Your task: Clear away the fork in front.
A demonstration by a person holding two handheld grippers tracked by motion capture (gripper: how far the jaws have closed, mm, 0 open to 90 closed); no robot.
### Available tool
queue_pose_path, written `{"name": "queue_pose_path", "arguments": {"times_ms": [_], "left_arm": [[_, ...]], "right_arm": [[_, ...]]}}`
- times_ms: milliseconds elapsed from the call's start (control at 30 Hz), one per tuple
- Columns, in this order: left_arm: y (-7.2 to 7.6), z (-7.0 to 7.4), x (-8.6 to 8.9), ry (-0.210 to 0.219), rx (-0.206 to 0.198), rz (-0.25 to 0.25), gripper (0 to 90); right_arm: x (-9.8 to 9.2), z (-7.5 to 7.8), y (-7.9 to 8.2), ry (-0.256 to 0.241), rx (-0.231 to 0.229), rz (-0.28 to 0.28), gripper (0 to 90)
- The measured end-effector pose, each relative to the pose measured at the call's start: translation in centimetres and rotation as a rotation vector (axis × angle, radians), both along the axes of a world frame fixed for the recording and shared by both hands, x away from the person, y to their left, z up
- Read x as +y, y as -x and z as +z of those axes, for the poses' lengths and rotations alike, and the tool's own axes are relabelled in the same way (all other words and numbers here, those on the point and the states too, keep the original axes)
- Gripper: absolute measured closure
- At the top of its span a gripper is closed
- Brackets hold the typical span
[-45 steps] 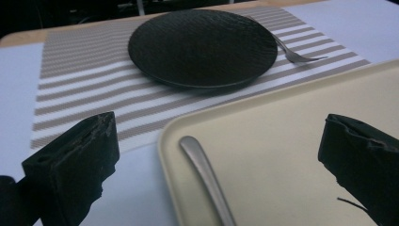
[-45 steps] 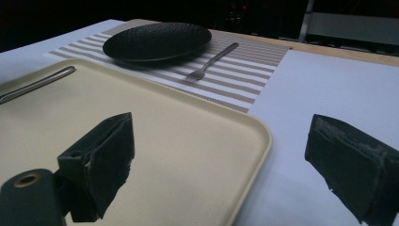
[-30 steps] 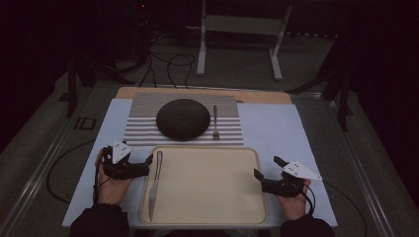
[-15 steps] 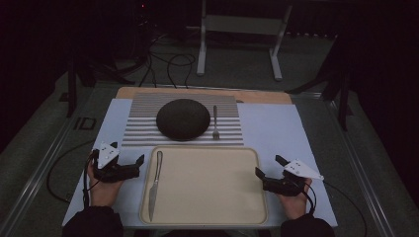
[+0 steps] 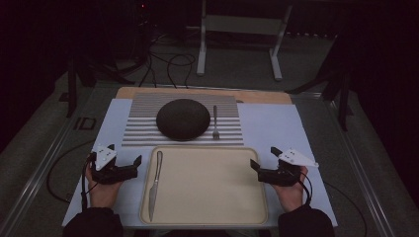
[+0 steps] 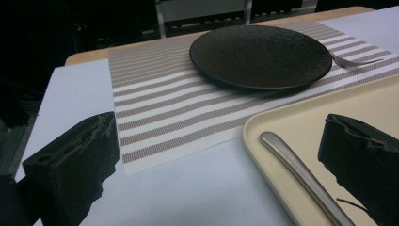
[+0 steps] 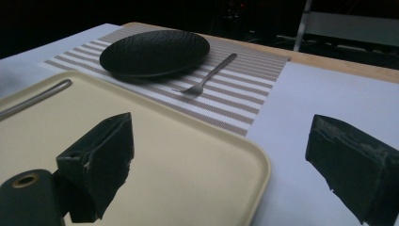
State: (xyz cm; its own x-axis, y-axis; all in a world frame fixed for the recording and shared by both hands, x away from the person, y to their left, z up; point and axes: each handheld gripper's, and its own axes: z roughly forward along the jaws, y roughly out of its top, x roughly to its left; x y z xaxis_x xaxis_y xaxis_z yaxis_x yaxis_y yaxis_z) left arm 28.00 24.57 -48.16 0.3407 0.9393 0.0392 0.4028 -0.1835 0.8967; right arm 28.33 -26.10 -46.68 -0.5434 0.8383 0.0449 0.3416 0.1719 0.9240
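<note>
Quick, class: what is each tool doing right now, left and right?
Left tool: open, holding nothing, beside the beige plastic tray.
Right tool: open, holding nothing, at the tray's right edge.

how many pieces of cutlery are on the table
2. A knife lies along the left side of the beige tray, and a fork lies on the striped placemat, just right of the dark plate.

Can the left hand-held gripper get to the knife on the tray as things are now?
Probably yes. The left hand-held gripper sits open just beside the tray, and the knife lies along the tray's near-left edge. Nothing lies between them, and only the low rim would need clearing.
</note>
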Motion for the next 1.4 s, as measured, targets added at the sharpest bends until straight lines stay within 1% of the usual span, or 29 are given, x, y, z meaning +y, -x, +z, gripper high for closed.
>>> {"name": "queue_pose_path", "arguments": {"times_ms": [67, 100, 133, 167, 367, 433, 467, 500, 600, 733, 867, 900, 967, 1000, 1033, 1100, 1133, 1167, 1267, 1367, 1400], "left_arm": [[0.0, 0.0, -0.1, -0.005, 0.002, 0.006, 0.2], [0.0, 0.0, -0.1, -0.005, 0.002, 0.006, 0.2], [0.1, -0.1, -0.5, -0.025, -0.007, 0.016, 0.2], [0.1, -0.1, -0.5, -0.025, -0.007, 0.016, 0.2], [0.1, -0.2, -0.5, -0.023, -0.008, 0.02, 0.2], [0.1, -0.4, -0.5, -0.029, -0.002, 0.021, 0.2], [0.1, -0.4, -0.5, -0.029, -0.002, 0.021, 0.2], [0.1, -0.5, -0.7, -0.043, -0.003, 0.021, 0.1], [0.1, -0.5, -0.8, -0.045, -0.003, 0.019, 0.2], [0.2, -0.6, -1.0, -0.05, -0.004, 0.018, 0.2], [0.1, -0.7, -1.2, -0.055, -0.001, 0.008, 0.1], [0.1, -0.8, -1.2, -0.057, -0.001, 0.007, 0.2], [0.1, -0.8, -1.1, -0.055, -0.001, 0.008, 0.1], [0.1, -0.8, -1.1, -0.055, -0.001, 0.008, 0.2], [0.1, -0.8, -1.1, -0.052, -0.001, 0.01, 0.1], [0.1, -0.8, -1.1, -0.052, -0.003, 0.01, 0.1], [0.1, -0.8, -1.1, -0.052, -0.003, 0.01, 0.1], [0.1, -0.8, -1.1, -0.054, -0.005, 0.012, 0.1], [0.1, -0.8, -1.1, -0.056, -0.005, 0.013, 0.1], [0.1, -0.9, -1.1, -0.053, -0.003, 0.013, 0.1], [0.1, -0.9, -1.1, -0.053, -0.003, 0.013, 0.1]], "right_arm": [[0.1, 0.2, -0.2, 0.003, 0.008, -0.001, 8.1], [0.3, 0.4, -0.4, -0.001, 0.023, -0.004, 8.1], [0.7, 0.9, -0.7, 0.003, 0.037, -0.009, 8.1], [0.9, 1.1, -0.9, 0.013, 0.037, -0.012, 8.1], [2.0, 2.0, -1.5, 0.033, 0.041, -0.004, 8.1], [2.7, 2.4, -2.0, 0.05, 0.065, -0.007, 8.4], [2.7, 2.4, -2.0, 0.05, 0.065, -0.007, 8.4], [3.1, 2.6, -2.3, 0.059, 0.07, -0.006, 8.5], [3.5, 2.8, -2.6, 0.056, 0.071, -0.007, 8.7], [4.2, 3.6, -3.5, 0.07, 0.072, -0.008, 8.8], [4.7, 4.2, -4.2, 0.07, 0.07, -0.008, 8.8], [5.1, 4.6, -4.7, 0.065, 0.071, -0.004, 8.7], [5.6, 5.0, -5.3, 0.065, 0.073, 0.001, 8.4], [5.6, 5.0, -5.3, 0.065, 0.073, 0.001, 8.4], [6.1, 5.3, -5.9, 0.072, 0.077, 0.005, 8.1], [6.7, 5.5, -6.6, 0.082, 0.08, 0.013, 7.9], [6.7, 5.5, -6.6, 0.082, 0.08, 0.013, 7.9], [7.2, 5.7, -7.2, 0.089, 0.081, 0.014, 7.8], [8.0, 6.0, -8.1, 0.104, 0.073, 0.011, 7.7], [8.5, 6.3, -8.9, 0.107, 0.074, 0.01, 7.7], [8.5, 6.3, -8.9, 0.107, 0.074, 0.01, 7.7]]}}
